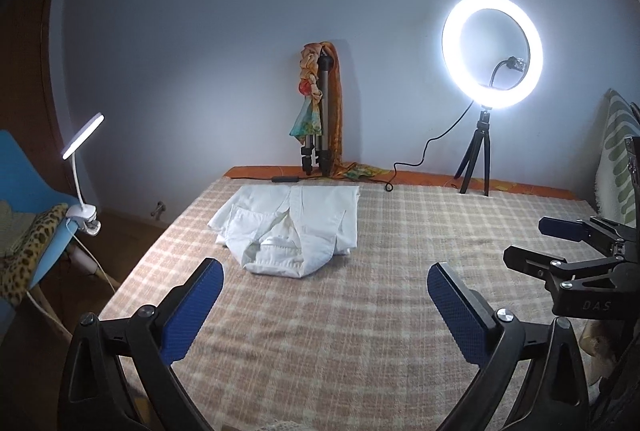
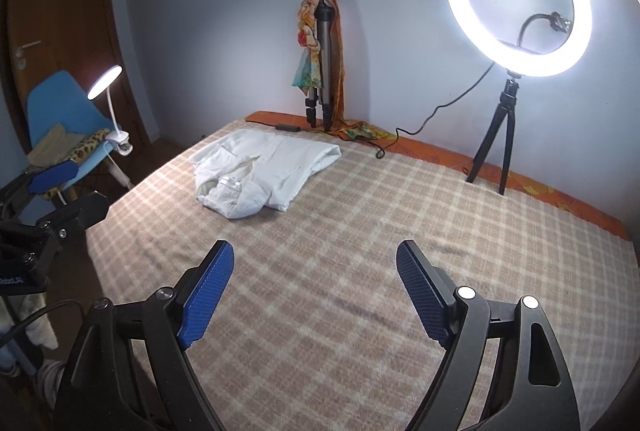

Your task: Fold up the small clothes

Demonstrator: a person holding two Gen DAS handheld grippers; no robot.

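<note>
A white small garment (image 1: 292, 227) lies roughly folded on the checked blanket (image 1: 360, 331), toward the far left part of the bed; in the right wrist view the garment (image 2: 264, 167) shows a collar and seams. My left gripper (image 1: 324, 267) stands open just short of the garment, with nothing between its blue pads. My right gripper (image 2: 316, 245) is open too, over bare blanket (image 2: 360, 311), nearer than the garment and to its right. Each gripper shows in the other's view: the right gripper (image 1: 528, 241) at the right edge, the left gripper (image 2: 86, 187) at the left edge.
A lit ring light (image 1: 492, 51) on a small tripod stands at the far right of the bed, its cable trailing left. A folded tripod draped with a scarf (image 1: 320, 111) leans on the wall. A clip lamp (image 1: 84, 135) and a blue chair (image 1: 28, 171) are beside the bed's left edge.
</note>
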